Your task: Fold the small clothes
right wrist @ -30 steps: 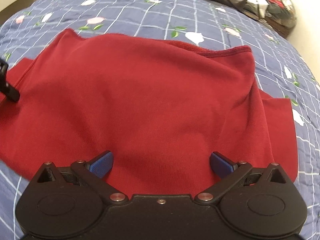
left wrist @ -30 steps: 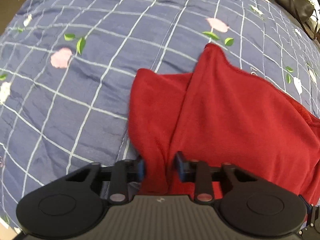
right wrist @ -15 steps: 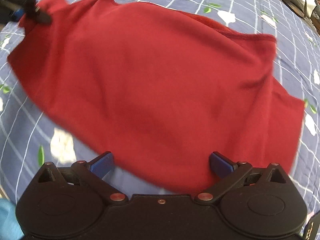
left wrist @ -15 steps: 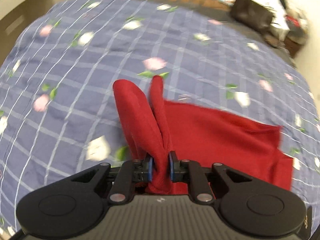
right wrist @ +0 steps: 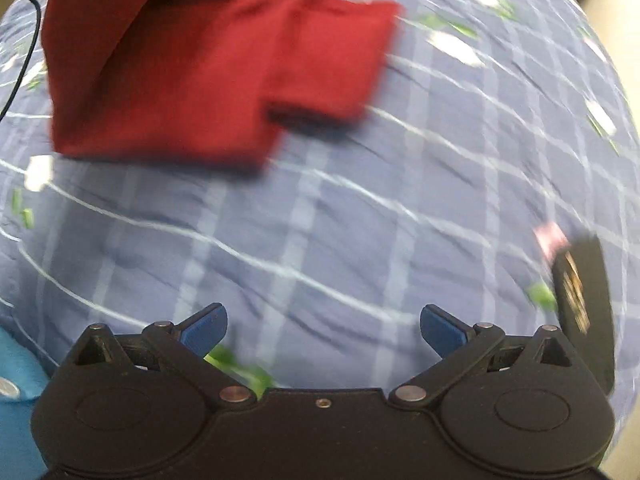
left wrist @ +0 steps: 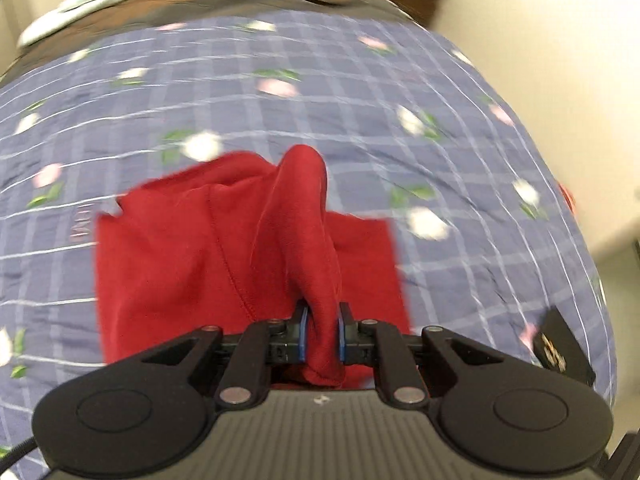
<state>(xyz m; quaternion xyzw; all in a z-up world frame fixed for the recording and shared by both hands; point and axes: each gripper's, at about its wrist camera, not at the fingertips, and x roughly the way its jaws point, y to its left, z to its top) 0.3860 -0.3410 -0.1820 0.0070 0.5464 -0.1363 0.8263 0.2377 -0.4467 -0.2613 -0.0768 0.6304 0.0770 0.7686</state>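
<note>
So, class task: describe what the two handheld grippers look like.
Both the left gripper and the right gripper have matte black bodies with two round side discs, silver pivot pins and black linkage arms ending in blue pads. The left's body is ribbed grey.

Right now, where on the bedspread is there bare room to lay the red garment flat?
Free: the wide checked bedspread between the open right gripper and the red garment. Also the stretch beyond the garment in the left view. Crowded: the black object at the right edge, blue fabric at lower left, and the left gripper pinching a raised fold.
</note>
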